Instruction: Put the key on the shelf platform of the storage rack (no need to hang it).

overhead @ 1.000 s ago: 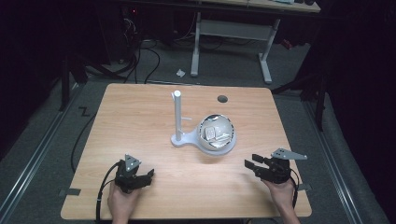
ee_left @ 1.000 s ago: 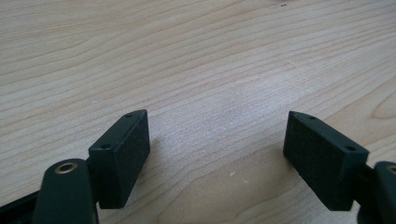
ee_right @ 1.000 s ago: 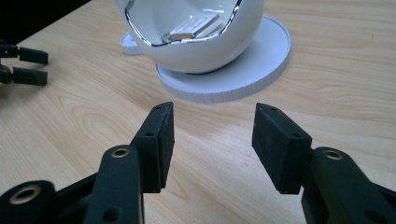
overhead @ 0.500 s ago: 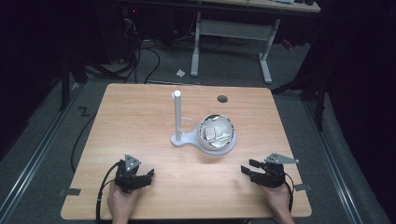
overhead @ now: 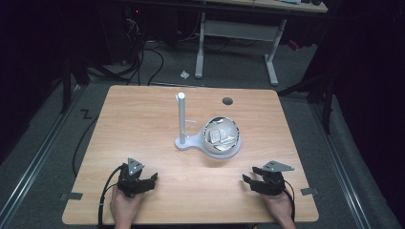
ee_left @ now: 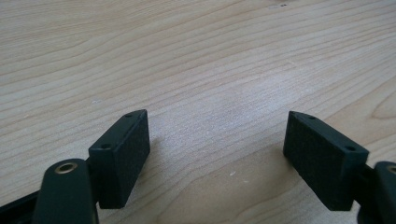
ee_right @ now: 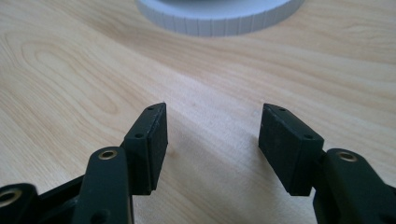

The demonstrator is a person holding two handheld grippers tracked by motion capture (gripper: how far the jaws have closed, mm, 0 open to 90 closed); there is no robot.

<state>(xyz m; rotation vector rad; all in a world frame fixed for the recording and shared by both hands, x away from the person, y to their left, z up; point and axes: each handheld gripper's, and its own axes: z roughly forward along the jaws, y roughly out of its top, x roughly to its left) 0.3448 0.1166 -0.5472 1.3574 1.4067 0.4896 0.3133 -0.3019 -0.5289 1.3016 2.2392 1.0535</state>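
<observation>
A white stand (overhead: 182, 119) with an upright post rises from mid-table. Its round base (ee_right: 219, 18) carries a shiny round bowl (overhead: 220, 136) with pale pieces inside. My left gripper (overhead: 152, 178) rests low near the front left edge, held by a hand; its jaws are open over bare wood (ee_left: 217, 149). My right gripper (overhead: 248, 180) sits near the front right, pointing left toward the stand's base. Its jaws have just been opening and stand open with nothing between them (ee_right: 212, 140).
The wooden table (overhead: 143, 119) has a dark round hole (overhead: 227, 101) near its back edge. Cables trail off the left edge to the floor. A white desk frame (overhead: 267, 52) stands behind the table.
My right gripper has sunk toward the tabletop and shifted left, and its jaws stand wider apart. The left gripper and the stand have not moved.
</observation>
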